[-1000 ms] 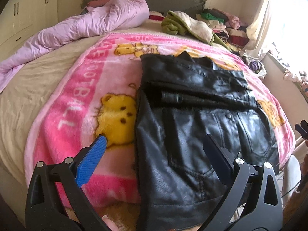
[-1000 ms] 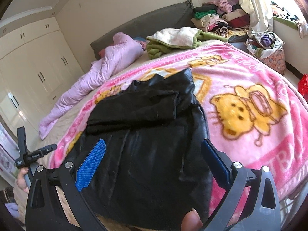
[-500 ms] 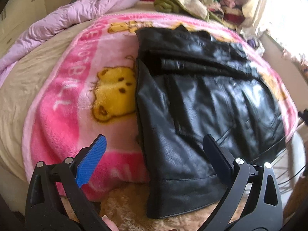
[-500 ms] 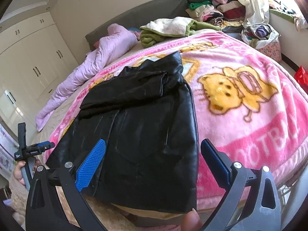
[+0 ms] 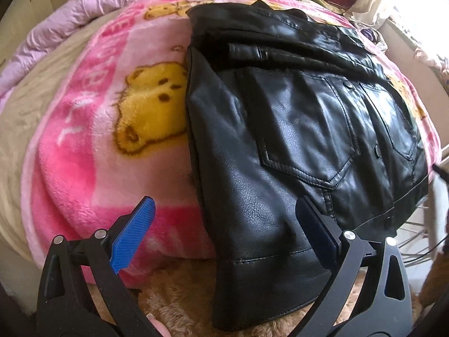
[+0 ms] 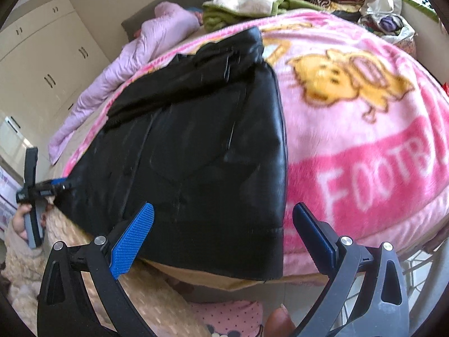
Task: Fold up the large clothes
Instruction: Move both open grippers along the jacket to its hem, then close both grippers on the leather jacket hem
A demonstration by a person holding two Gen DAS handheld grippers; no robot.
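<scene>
Across the near half of the bed, on the pink cartoon blanket [image 5: 84, 151], lies the black leather jacket [image 5: 294, 129] — sleeves already laid across its upper part, its hem hanging just over the bed's near edge. The left gripper [image 5: 224, 227] hovers at the hem's left corner with its fingers spread wide and nothing between them; the right gripper [image 6: 223, 231] hangs at the opposite corner [image 6: 269, 264], equally spread and empty. From the right wrist view the left tool also shows at the far side of the hem [image 6: 42, 191].

The jacket looks heavy and fairly stiff for clothing: the smooth, glossy hide should hold a broad curve rather than a sharp crease, and its surface will likely be slippery against the blue fingers [image 5: 132, 236]. The stitched hem band [image 5: 266, 278] is the thickest, firmest edge, so pinching each bottom corner there — deep enough to catch both layers — seems the safest hold for carrying the lower half up over the sleeves. A shallow pinch risks the weight pulling it free mid-lift.
</scene>
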